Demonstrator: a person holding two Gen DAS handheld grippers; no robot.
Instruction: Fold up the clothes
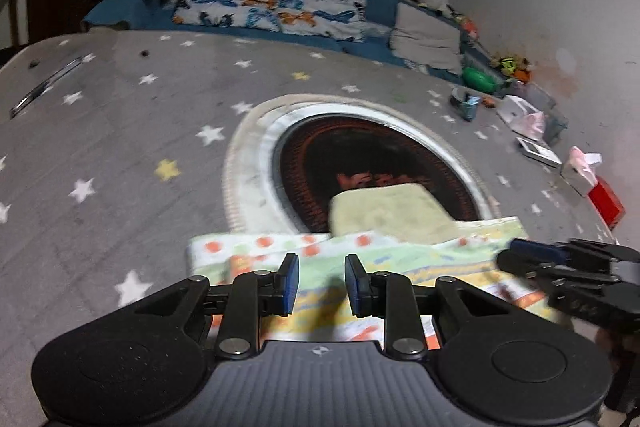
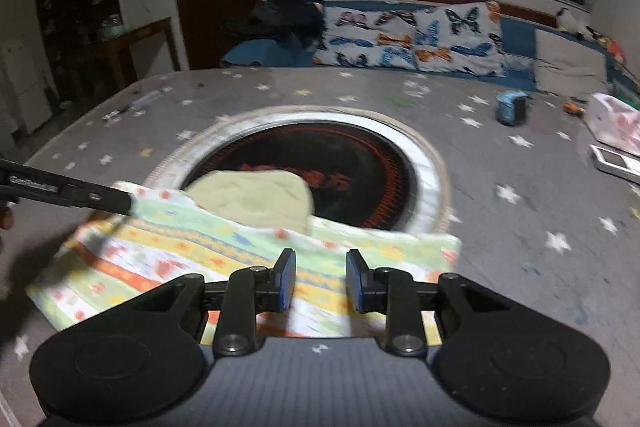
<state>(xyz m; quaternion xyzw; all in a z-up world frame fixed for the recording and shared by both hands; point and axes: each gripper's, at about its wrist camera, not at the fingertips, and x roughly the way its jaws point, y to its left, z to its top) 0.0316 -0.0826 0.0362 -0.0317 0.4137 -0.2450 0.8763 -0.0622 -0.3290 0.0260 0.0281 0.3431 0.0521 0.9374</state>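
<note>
We held the left gripper and right gripper spread, empty, just above the patterned cloth.

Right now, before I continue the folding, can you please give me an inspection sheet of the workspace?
Surface: grey star-printed table cover with a round black-and-red heater panel in the middle.
Job's things: striped pastel patterned cloth lying flat at the near edge; pale yellow folded cloth beyond it, overlapping the panel.
Clutter: blue tape dispenser, white tissue boxes, red box, plastic bag.
Grippers: left claw open above the patterned cloth; right claw open above it.
Cables: nothing seen.
Surroundings: butterfly-print pillow on a blue sofa, dark window.
</note>
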